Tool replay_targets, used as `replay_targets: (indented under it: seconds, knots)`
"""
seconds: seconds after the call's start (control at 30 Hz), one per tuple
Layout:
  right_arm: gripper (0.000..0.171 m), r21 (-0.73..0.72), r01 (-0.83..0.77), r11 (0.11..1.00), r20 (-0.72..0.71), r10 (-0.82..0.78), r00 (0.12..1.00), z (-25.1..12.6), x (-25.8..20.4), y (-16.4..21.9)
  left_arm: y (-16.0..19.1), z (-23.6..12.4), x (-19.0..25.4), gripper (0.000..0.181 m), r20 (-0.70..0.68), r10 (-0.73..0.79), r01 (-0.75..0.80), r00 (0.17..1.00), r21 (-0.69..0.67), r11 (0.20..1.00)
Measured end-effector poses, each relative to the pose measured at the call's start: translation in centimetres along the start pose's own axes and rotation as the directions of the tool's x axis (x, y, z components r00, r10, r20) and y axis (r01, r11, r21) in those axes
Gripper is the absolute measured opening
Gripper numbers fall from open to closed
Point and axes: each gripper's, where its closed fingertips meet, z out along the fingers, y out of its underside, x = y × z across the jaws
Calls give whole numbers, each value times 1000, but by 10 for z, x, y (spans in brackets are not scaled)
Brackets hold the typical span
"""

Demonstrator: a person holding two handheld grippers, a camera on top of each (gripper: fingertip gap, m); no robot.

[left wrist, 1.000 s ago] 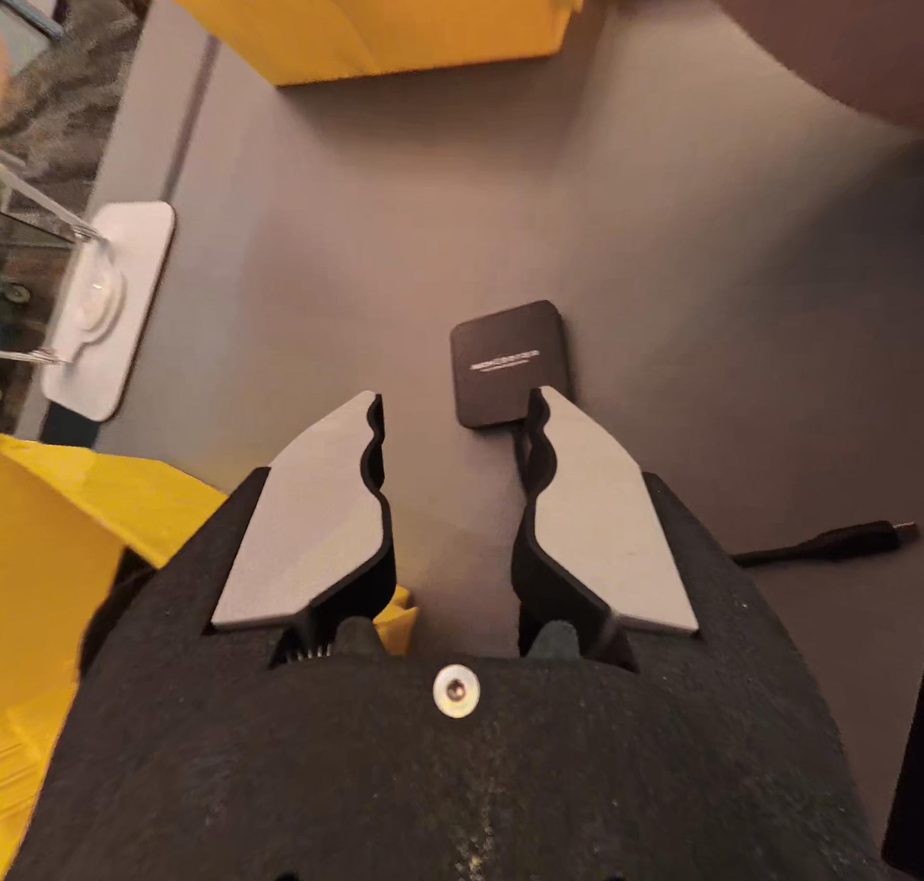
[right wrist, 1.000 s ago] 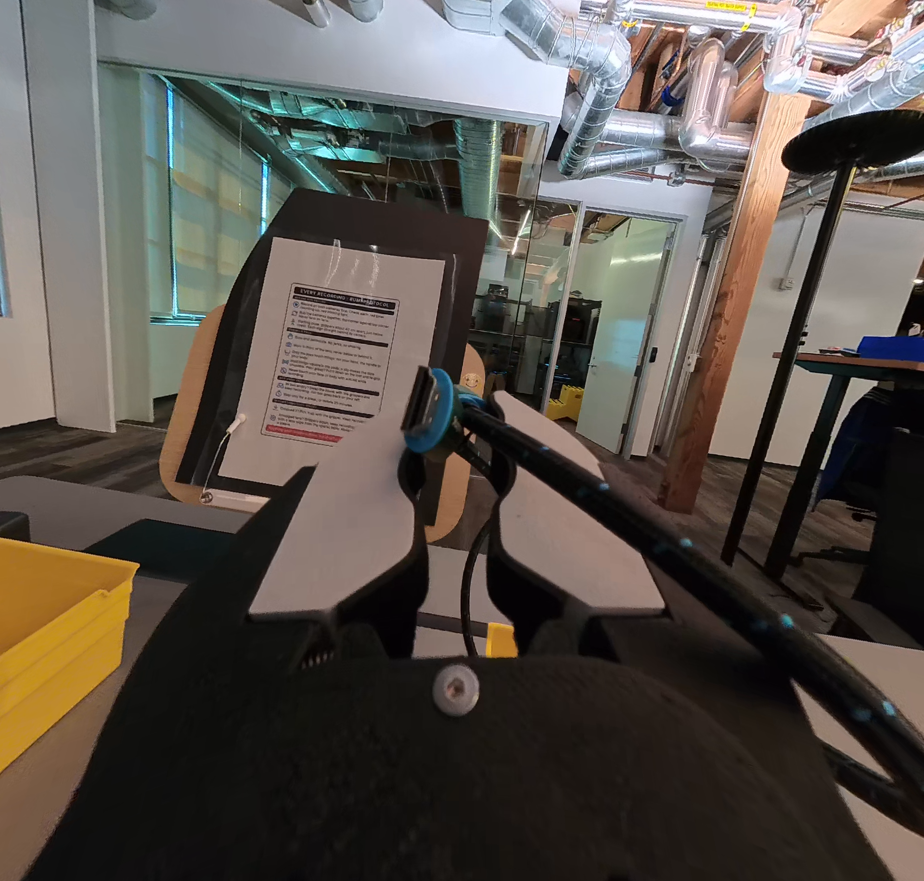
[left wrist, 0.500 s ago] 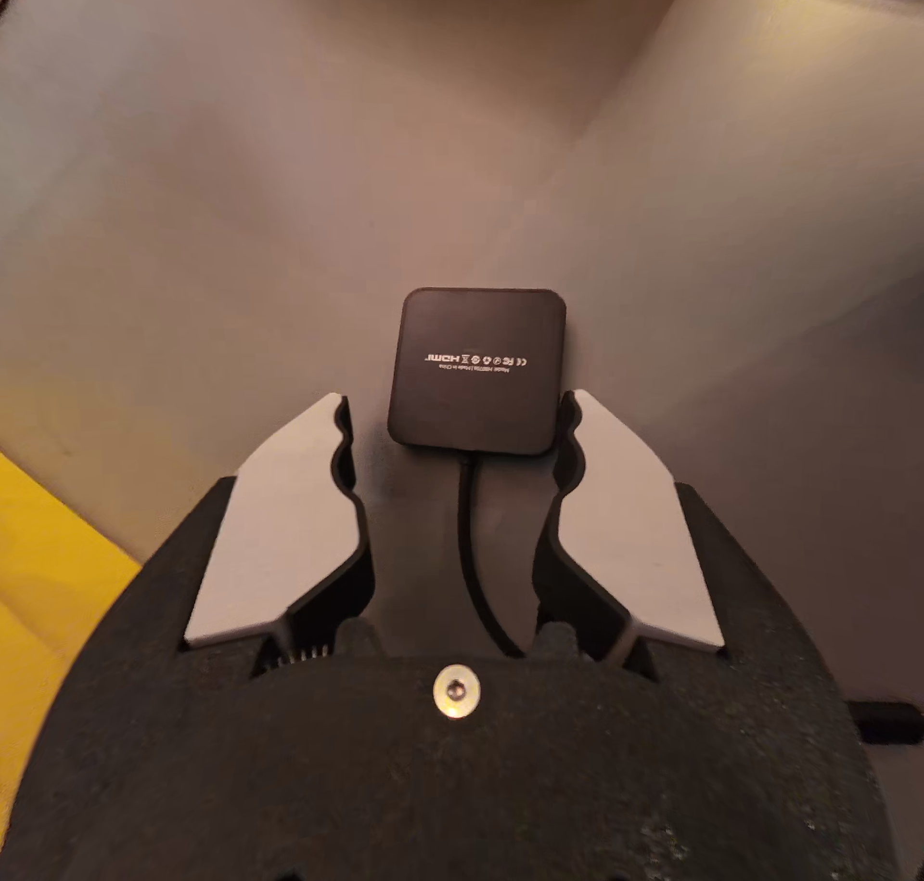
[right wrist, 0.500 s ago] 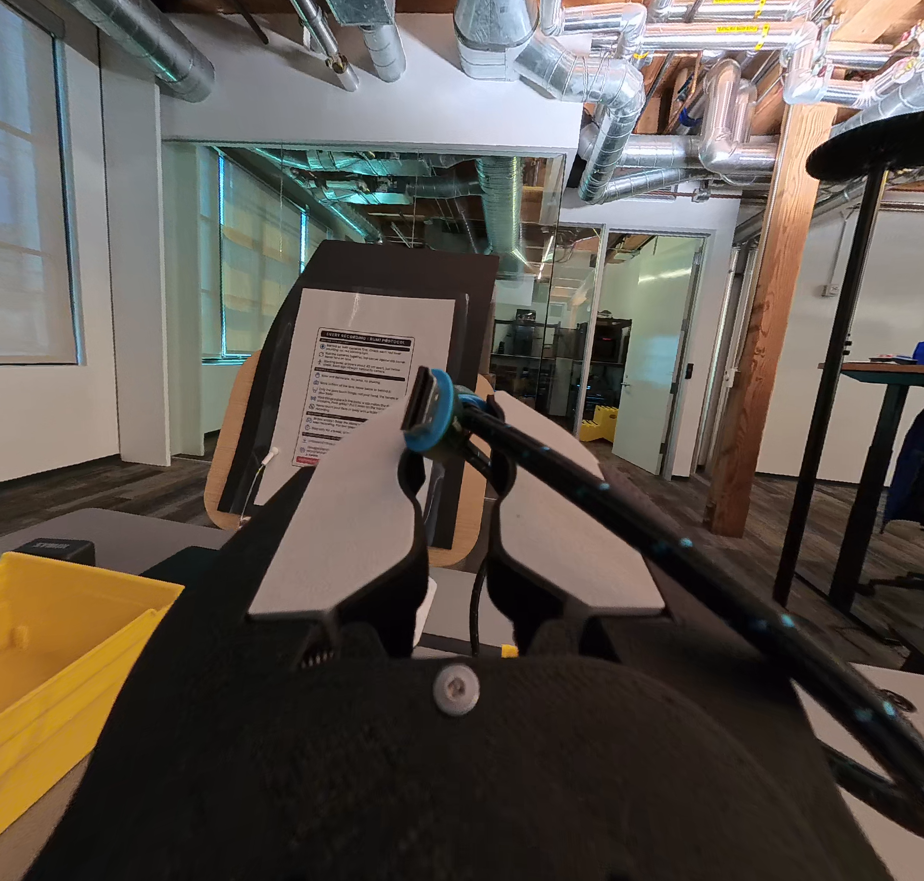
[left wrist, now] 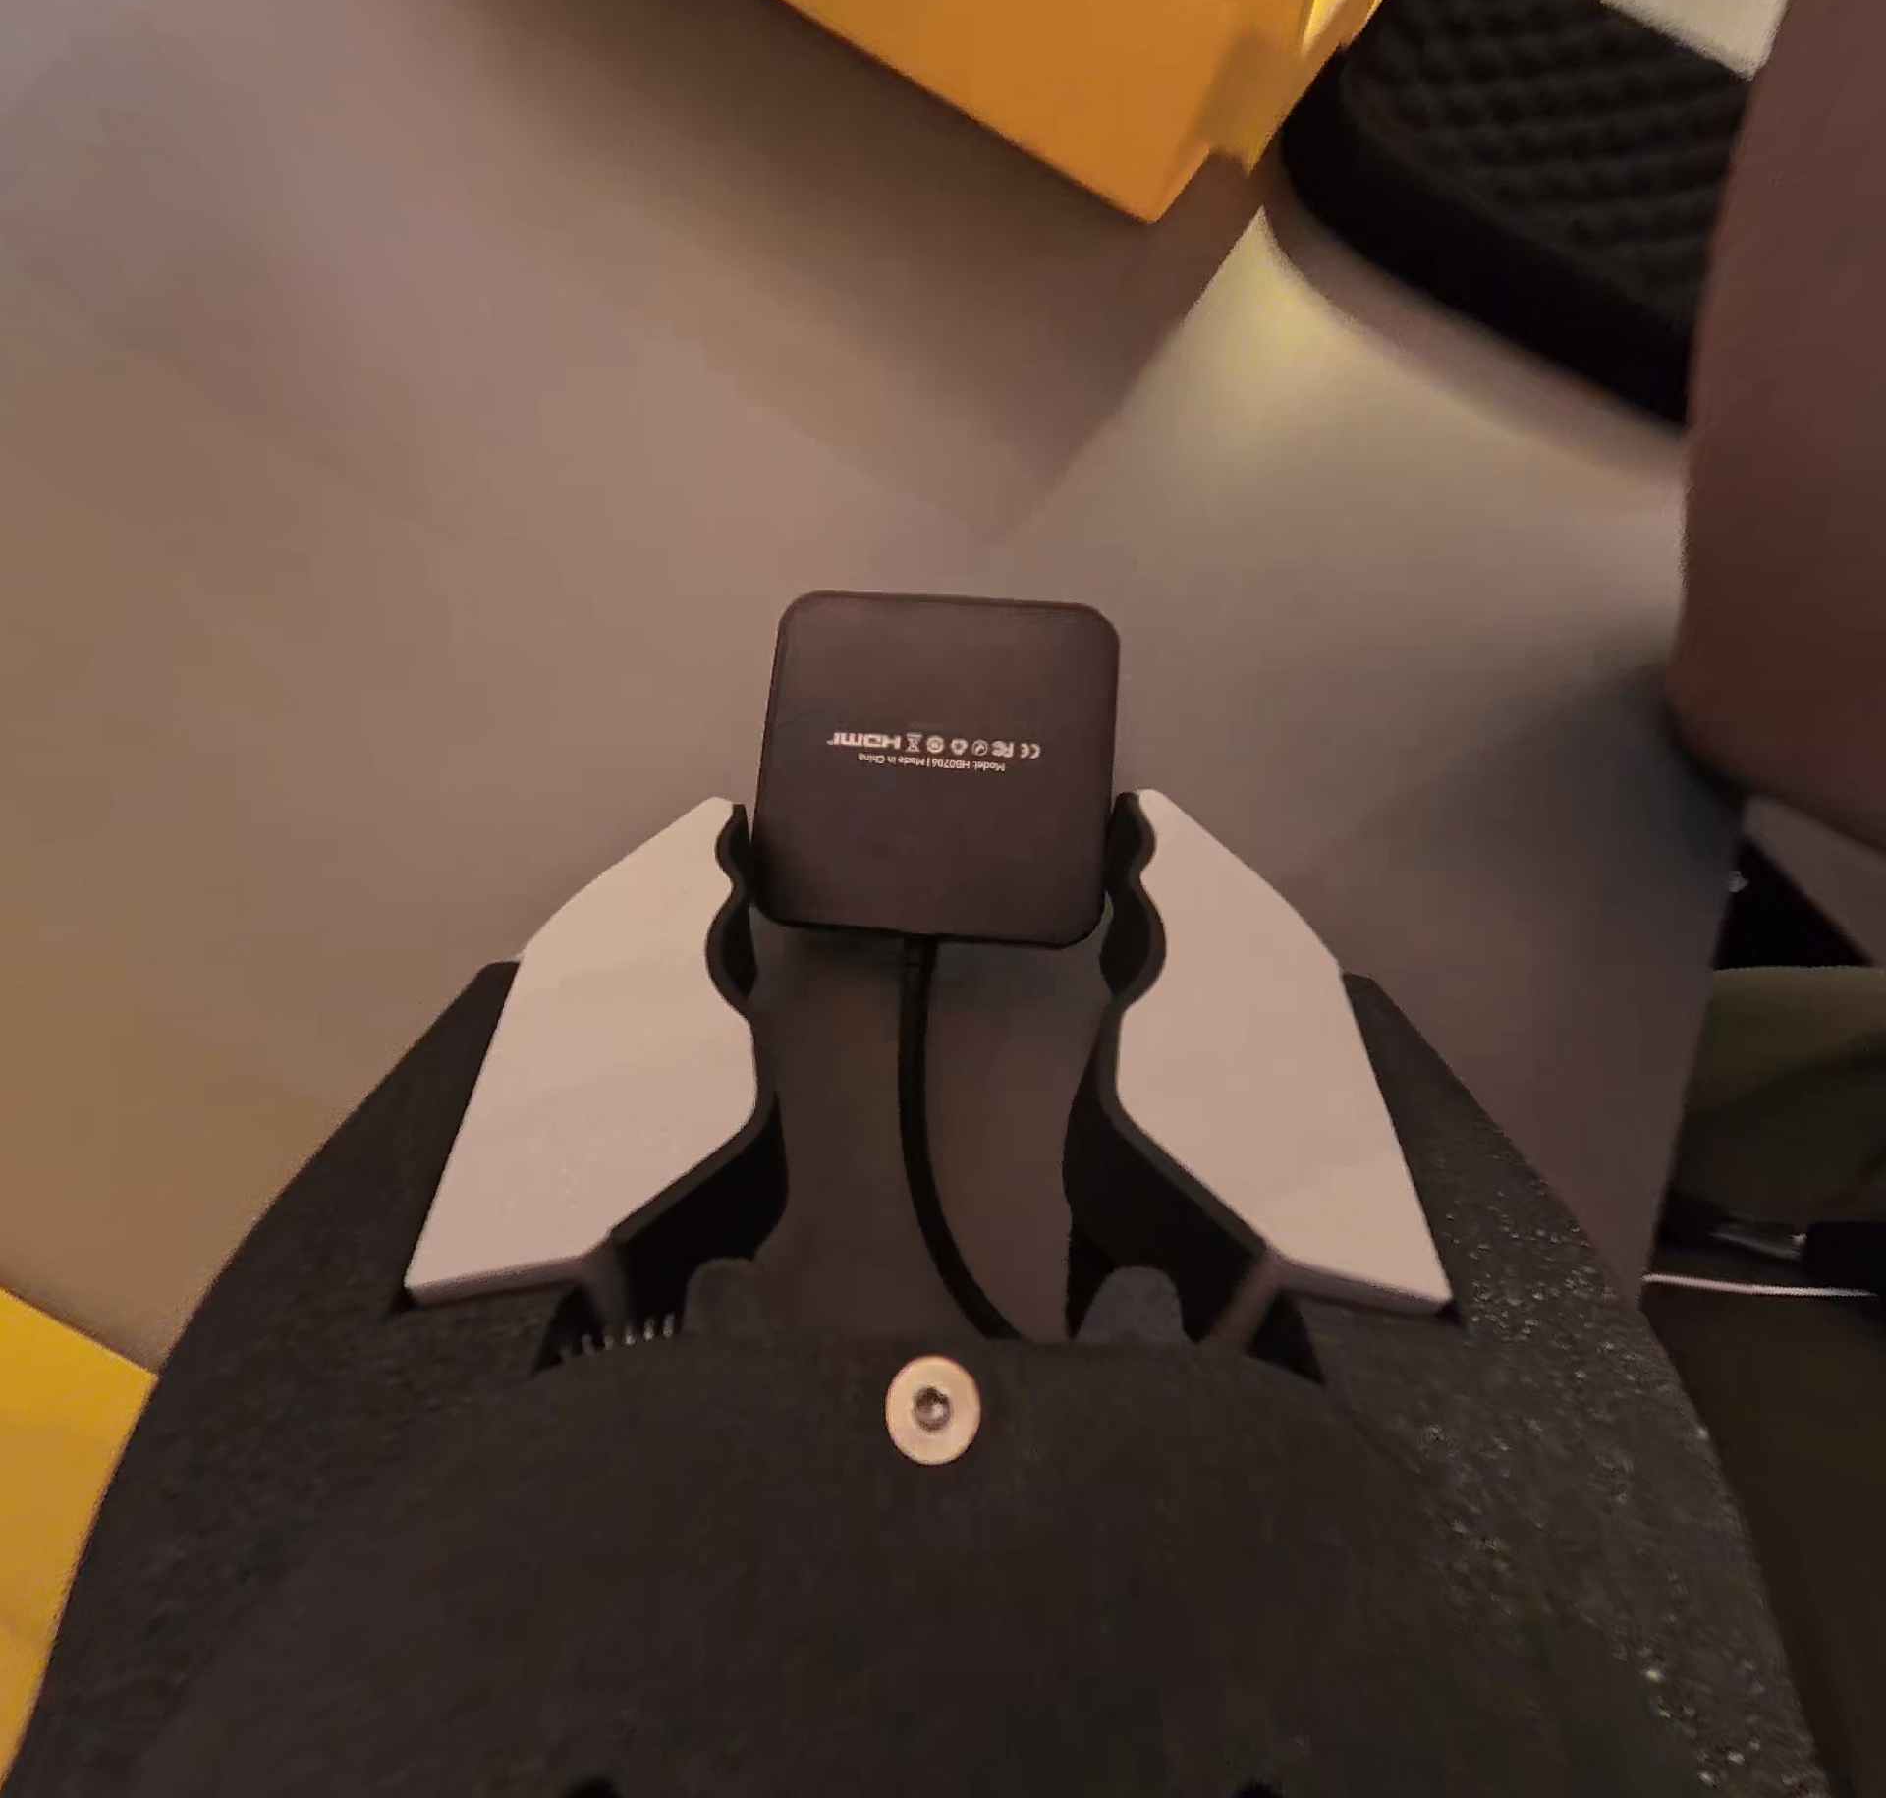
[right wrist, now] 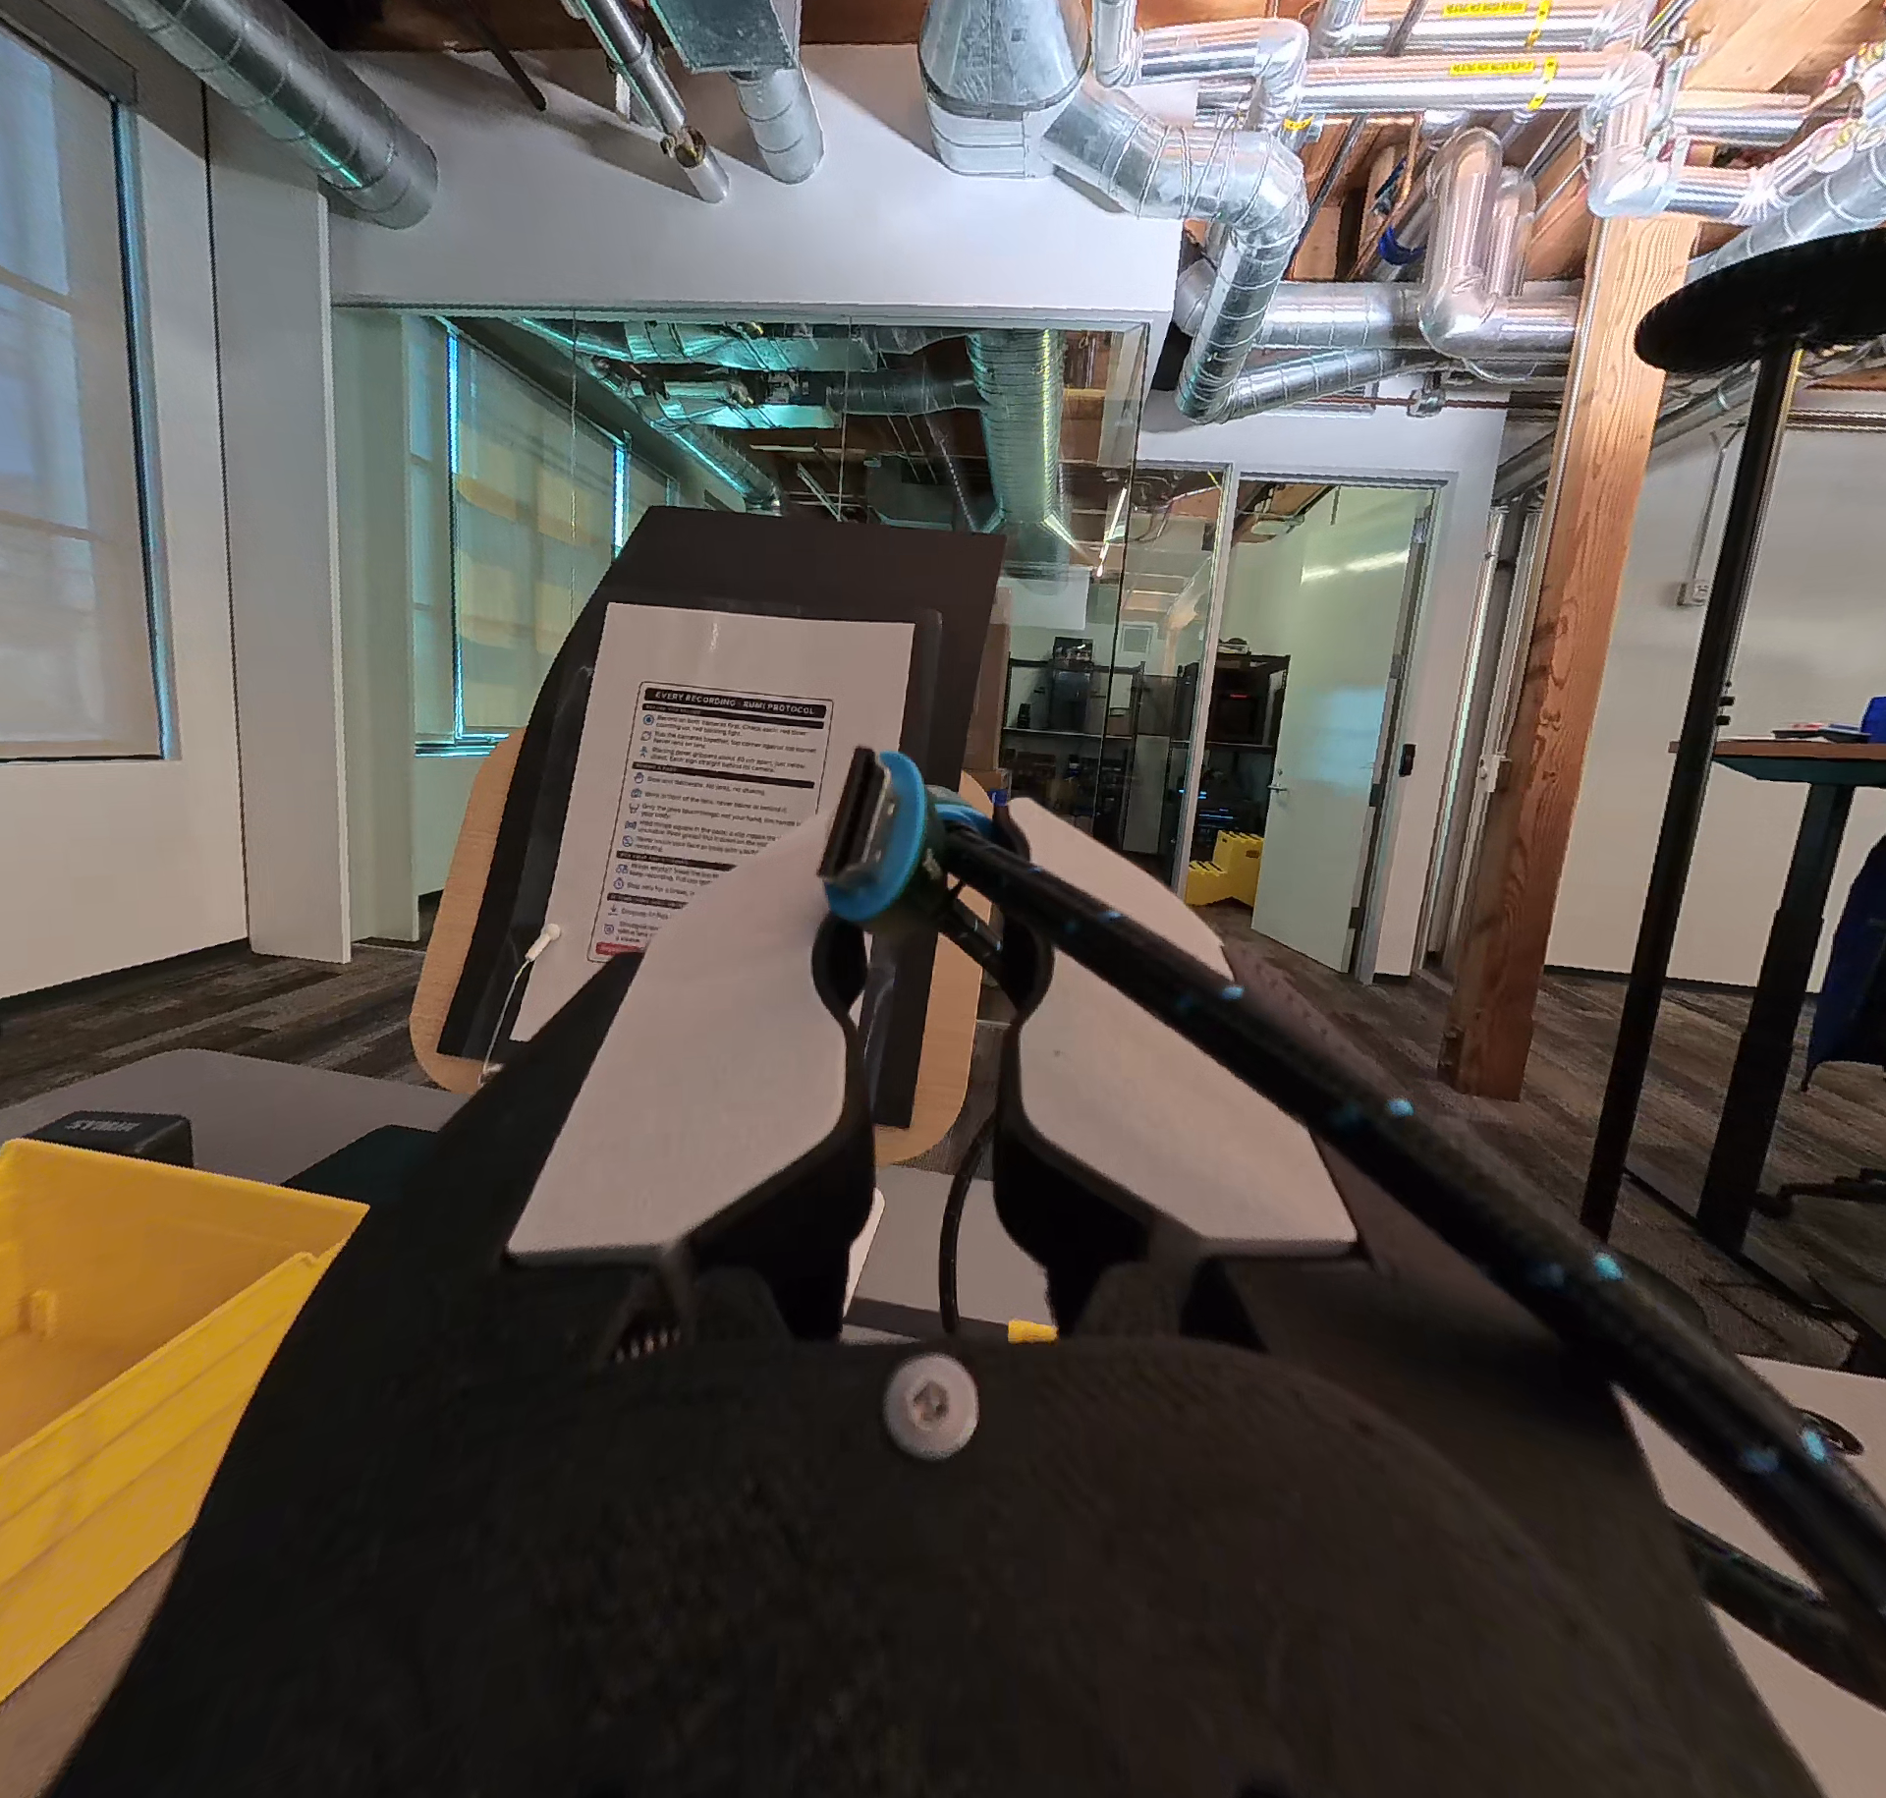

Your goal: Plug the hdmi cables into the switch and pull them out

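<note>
The left gripper (left wrist: pixel 931 856) angles down over the grey surface (left wrist: pixel 408 483), clamping the square black HDMI switch (left wrist: pixel 934 769) at its tips. The right gripper (right wrist: pixel 924 886), held level, pinches the blue-collared black braided HDMI cable (right wrist: pixel 1276 1065), plug skyward.

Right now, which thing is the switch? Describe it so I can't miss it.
On the grey table, below the yellow bin, look between the left gripper's fingertips. The switch is the small, flat black square with rounded corners, a thin black cord leaving its near edge.
</note>
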Motion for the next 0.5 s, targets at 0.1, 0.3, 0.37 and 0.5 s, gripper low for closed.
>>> replay_targets:
  seconds: [0.1, 0.3, 0.37, 0.5]
  knots:
    - [23, -13, 3, 1000, 10, -3, 1000, 0, 1, 2, -29, -18, -3, 66, 27, 22, -23, 999, 66, 998]
    - [22, 5, 29, 1000, 74, -29, 997, 1, -8, 1, -126, -79, -26, 66, 139, 93, -123, 986, 225, 967]
    - [22, 33, 51, 998, 111, -54, 992, 0, -16, -2, -158, -101, -42, 66, 199, 97, -149, 975, 268, 952]
    - [23, 119, 57, 991, 208, -81, 975, -4, -39, -14, -209, -143, -78, 66, 238, 21, -115, 971, 387, 915]
